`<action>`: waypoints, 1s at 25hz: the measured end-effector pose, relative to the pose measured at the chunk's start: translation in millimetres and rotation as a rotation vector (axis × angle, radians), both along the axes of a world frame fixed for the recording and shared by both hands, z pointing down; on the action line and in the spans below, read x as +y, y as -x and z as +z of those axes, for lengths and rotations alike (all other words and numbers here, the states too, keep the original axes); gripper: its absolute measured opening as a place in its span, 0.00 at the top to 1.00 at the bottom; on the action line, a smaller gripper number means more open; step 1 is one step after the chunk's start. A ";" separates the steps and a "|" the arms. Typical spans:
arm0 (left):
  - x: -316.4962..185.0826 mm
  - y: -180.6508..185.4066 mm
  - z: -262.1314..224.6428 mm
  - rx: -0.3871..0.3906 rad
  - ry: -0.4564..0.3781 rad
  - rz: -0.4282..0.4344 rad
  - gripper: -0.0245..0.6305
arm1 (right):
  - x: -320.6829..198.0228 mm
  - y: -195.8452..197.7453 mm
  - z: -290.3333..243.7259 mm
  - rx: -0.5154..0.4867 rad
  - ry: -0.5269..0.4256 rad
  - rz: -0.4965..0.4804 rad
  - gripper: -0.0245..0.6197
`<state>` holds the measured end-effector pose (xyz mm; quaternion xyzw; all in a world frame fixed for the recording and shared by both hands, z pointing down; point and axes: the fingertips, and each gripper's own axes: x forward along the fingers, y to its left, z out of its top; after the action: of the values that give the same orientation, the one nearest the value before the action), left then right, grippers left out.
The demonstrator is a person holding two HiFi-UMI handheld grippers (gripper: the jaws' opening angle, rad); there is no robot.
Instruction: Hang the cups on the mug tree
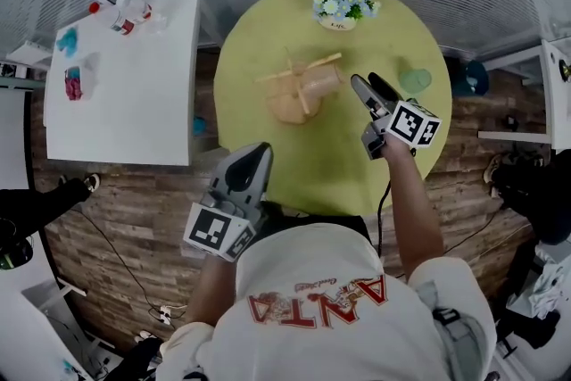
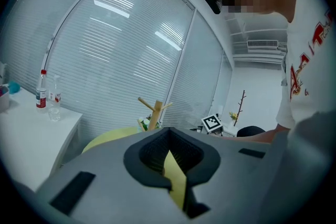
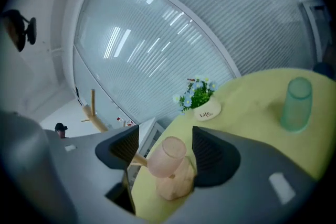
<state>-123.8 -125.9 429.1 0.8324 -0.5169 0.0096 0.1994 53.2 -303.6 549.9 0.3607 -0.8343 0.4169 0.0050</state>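
A wooden mug tree (image 1: 299,92) stands in the middle of the round yellow-green table (image 1: 268,22). A pink cup (image 1: 323,82) hangs on one of its pegs. My right gripper (image 1: 364,80) is just to the right of that cup. In the right gripper view the pink cup (image 3: 167,157) sits on its peg between the wide-open jaws, and the pads do not press on it. A translucent green cup (image 1: 415,81) stands upright on the table to the right. My left gripper (image 1: 257,153) hangs over the table's near edge, shut and holding nothing.
A small pot of blue and white flowers (image 1: 343,8) stands at the table's far edge. A white rectangular table (image 1: 125,94) with bottles (image 1: 132,13) and small items is to the left. Window blinds ring the room, and cables lie on the wooden floor.
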 end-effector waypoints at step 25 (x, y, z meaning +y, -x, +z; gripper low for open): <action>-20.2 -48.3 -92.7 0.004 -0.249 0.267 0.95 | 143.6 -44.5 -214.9 0.385 -0.668 0.212 0.96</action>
<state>-75.5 -146.1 336.5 0.9118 -0.3988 -0.0295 0.0929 97.7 -160.0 335.0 0.4982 -0.8658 0.0460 0.0004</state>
